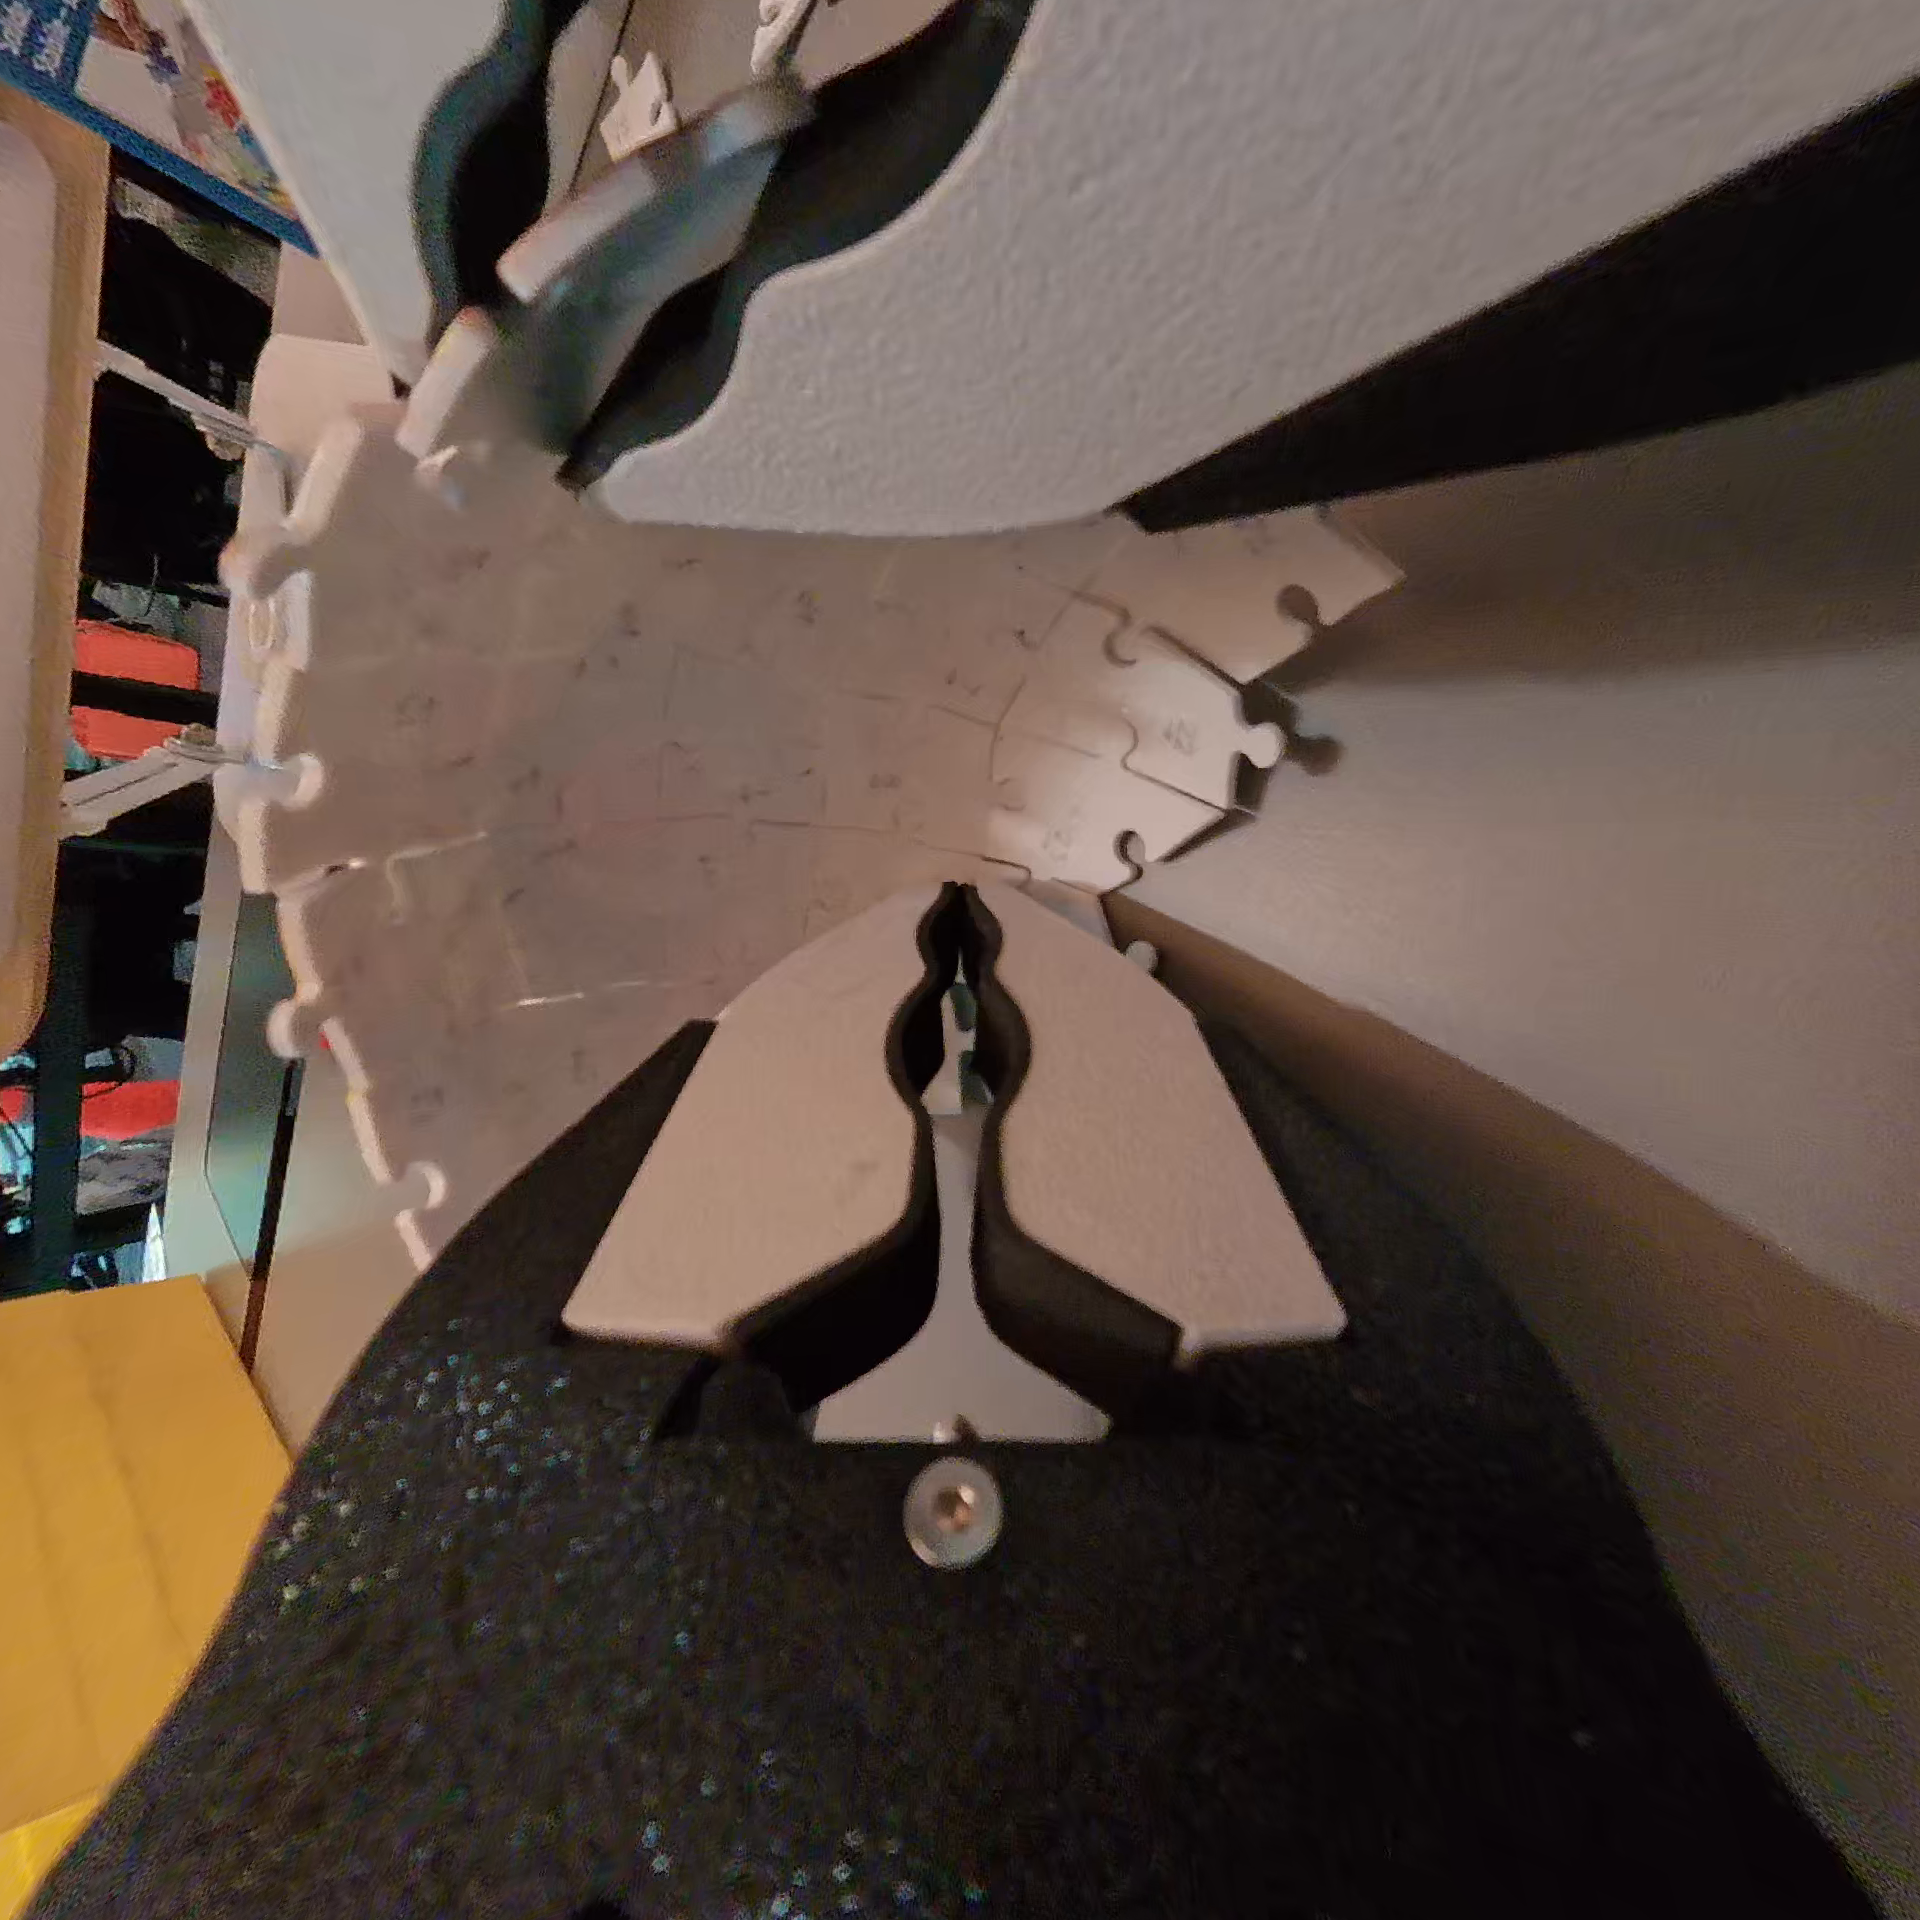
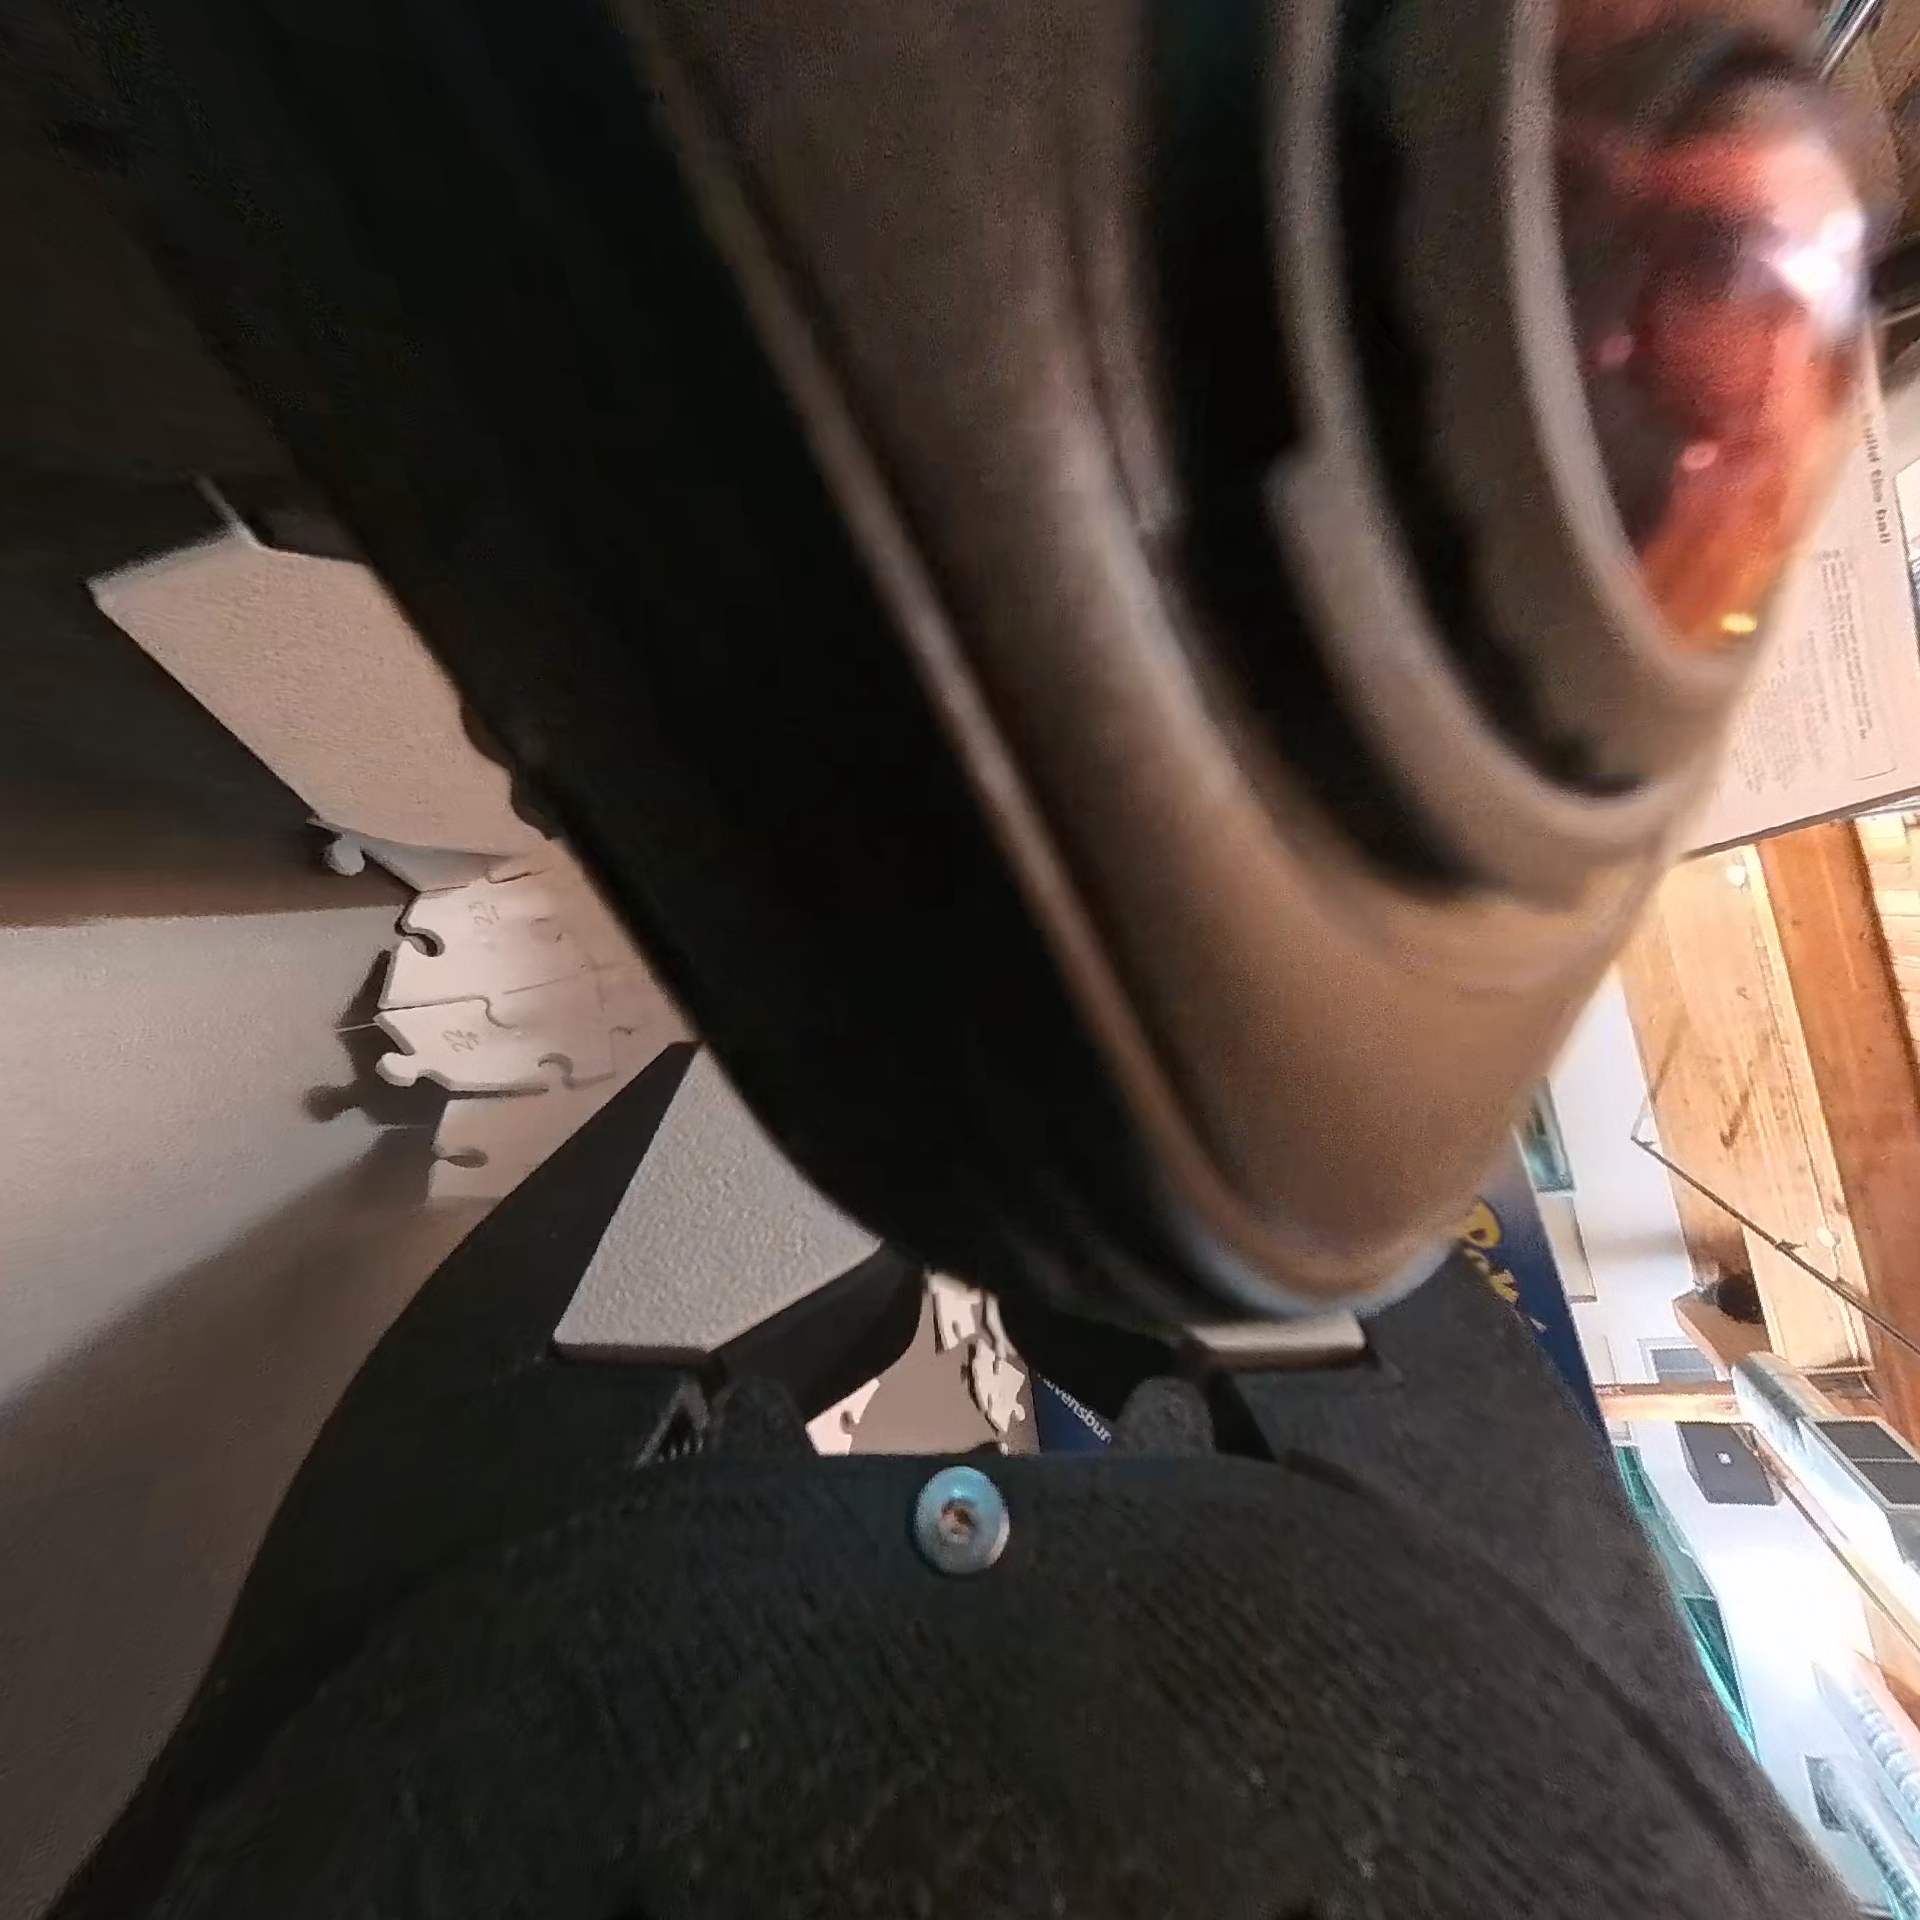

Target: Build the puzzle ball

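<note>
A curved sheet of joined white puzzle pieces (image 1: 644, 748) hangs just off the pale table (image 1: 1558, 831) and throws a shadow on it. My left gripper (image 1: 961, 891) is shut on the near edge of that sheet. A thin white and green edge shows between its pads. My right gripper (image 1: 520, 405) fills the top of the left wrist view, at the sheet's far edge, with its jaws apart. A grey loose piece (image 1: 634, 197) lies blurred between them, with room around it. In the right wrist view its left finger (image 2: 717, 1195) shows and the sheet (image 2: 488, 966) lies to the left.
A dark round body with a glassy dome (image 2: 1143, 623), very close, blocks most of the right wrist view. Loose pieces (image 2: 977, 1361) and a blue box (image 2: 1070, 1418) lie beyond. A printed paper (image 2: 1829, 675) and wooden beams (image 2: 1766, 1039) are at right. A yellow surface (image 1: 104, 1507) is at lower left.
</note>
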`<state>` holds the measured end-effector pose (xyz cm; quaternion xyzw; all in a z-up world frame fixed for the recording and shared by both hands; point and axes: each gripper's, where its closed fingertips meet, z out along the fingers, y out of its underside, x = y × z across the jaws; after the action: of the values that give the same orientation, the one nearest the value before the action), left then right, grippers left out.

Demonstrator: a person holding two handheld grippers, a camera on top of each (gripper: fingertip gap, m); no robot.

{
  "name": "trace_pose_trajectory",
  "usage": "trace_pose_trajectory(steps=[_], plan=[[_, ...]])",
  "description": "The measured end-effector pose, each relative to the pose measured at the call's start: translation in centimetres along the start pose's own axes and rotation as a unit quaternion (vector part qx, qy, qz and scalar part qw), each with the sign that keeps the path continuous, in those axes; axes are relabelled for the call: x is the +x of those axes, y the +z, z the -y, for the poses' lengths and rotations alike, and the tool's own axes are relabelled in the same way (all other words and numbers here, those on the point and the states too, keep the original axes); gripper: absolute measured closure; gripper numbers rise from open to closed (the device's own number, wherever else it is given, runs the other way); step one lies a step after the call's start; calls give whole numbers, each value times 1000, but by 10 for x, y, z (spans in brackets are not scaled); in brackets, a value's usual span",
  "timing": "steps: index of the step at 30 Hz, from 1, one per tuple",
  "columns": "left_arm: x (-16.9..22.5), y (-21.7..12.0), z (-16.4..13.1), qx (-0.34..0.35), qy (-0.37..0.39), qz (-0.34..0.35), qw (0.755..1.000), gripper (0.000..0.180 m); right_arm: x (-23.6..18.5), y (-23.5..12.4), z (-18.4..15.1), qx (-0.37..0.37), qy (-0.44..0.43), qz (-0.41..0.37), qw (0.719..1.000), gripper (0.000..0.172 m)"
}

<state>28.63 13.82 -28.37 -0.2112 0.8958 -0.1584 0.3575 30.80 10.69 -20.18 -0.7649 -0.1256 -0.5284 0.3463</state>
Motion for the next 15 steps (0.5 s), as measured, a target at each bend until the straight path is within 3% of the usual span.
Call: trace_pose_trajectory(steps=[4,10,15], plan=[[-3,0,1,22,6,10,1000,180,2,-1,2,7,1,-7,1000,163],[-12,-14,6,83,-84,28,993,180,2,-3,5,13,-6,-9,1000,163],[-8,-10,2,66,-59,30,996,180,2,-3,6,16,-6,-9,1000,163]])
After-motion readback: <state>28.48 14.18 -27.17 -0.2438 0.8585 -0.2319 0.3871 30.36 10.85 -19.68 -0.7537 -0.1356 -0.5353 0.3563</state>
